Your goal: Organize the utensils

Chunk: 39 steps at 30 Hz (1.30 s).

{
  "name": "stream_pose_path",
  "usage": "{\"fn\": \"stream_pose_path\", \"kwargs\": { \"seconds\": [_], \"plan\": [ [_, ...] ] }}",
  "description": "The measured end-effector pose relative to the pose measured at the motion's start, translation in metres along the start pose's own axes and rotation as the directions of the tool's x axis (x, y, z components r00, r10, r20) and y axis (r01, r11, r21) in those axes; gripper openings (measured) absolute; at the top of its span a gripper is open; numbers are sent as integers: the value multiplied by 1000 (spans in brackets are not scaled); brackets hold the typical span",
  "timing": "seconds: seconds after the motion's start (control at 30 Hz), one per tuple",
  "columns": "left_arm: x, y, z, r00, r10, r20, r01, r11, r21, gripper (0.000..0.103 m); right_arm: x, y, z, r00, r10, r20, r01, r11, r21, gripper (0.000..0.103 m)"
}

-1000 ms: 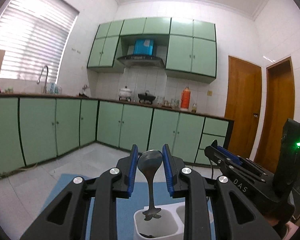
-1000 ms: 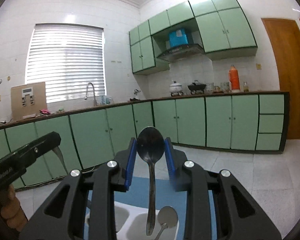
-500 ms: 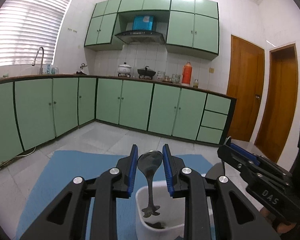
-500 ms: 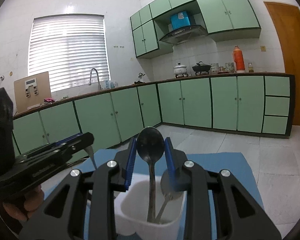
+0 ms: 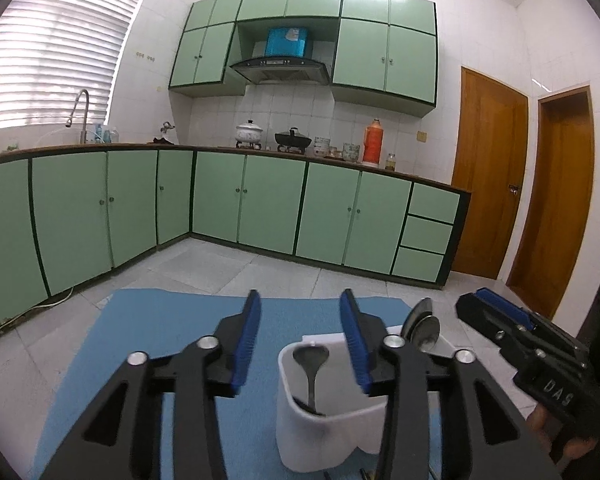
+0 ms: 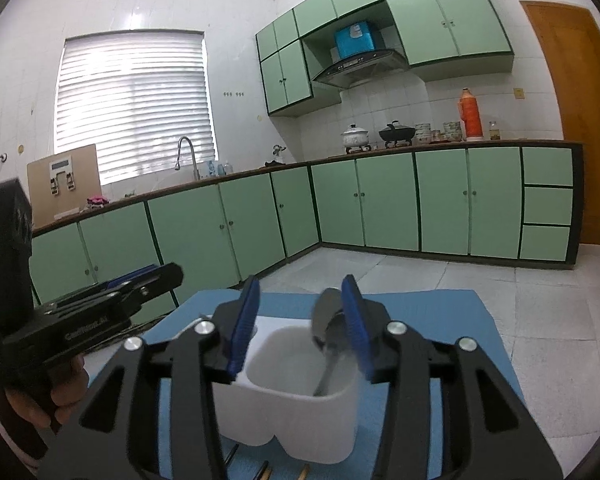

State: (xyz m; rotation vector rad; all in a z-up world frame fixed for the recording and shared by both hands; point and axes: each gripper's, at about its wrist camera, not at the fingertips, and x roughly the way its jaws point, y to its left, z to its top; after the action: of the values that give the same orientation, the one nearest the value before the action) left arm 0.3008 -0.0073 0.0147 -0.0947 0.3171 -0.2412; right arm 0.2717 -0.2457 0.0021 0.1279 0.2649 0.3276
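A white two-compartment utensil holder (image 5: 328, 424) stands on a blue mat (image 5: 148, 332). My left gripper (image 5: 300, 340) is open and empty above its left compartment, where a metal spoon (image 5: 311, 364) stands bowl up. Two more spoons (image 5: 422, 326) lean in the right compartment. In the right wrist view my right gripper (image 6: 298, 328) is open and empty over the holder (image 6: 296, 392), with the spoons (image 6: 330, 332) leaning by its right finger. The left gripper shows at left in that view (image 6: 112, 300).
The mat (image 6: 460, 320) lies on a tiled surface. Thin utensil ends (image 6: 268, 470), perhaps chopsticks, lie on the mat in front of the holder. Green kitchen cabinets (image 5: 260, 208) and wooden doors (image 5: 488, 176) stand far behind.
Both grippers opened and let go of their spoons, which now stand in the holder's compartments. Both grippers have lowered toward the holder.
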Motion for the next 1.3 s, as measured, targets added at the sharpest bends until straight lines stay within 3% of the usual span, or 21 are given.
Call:
{"fn": "stream_pose_path", "kwargs": {
  "seconds": [0.13, 0.2, 0.33, 0.6, 0.93, 1.2, 1.3],
  "plan": [
    [-25, 1, -7, 1000, 9, 7, -9, 1000, 18, 65, -26, -5, -4, 999, -39, 4, 39, 999, 3, 76],
    [-38, 2, -11, 1000, 16, 4, -16, 1000, 24, 80, -43, -5, -8, 998, -68, 4, 68, 998, -1, 90],
    [-68, 1, -31, 999, 24, -22, -24, 999, 26, 91, -70, -2, -23, 995, -92, -31, 92, 996, -9, 96],
    [-115, -8, -83, 991, 42, -124, -40, 999, 24, 94, -116, 10, -74, 977, -138, -160, 140, 990, -5, 98],
    [-148, -11, -144, 962, 81, -262, -93, 995, -34, 94, -167, 31, -149, 946, -178, -272, 192, 981, 26, 98],
    [-171, -14, -173, 944, 156, -290, -164, 986, -4, 94, -193, 38, -176, 941, -201, -272, 219, 975, 38, 97],
    [-176, -15, -181, 941, 151, -302, -158, 987, 2, 94, -195, 46, -183, 942, -216, -257, 224, 974, 3, 97]
  ]
}}
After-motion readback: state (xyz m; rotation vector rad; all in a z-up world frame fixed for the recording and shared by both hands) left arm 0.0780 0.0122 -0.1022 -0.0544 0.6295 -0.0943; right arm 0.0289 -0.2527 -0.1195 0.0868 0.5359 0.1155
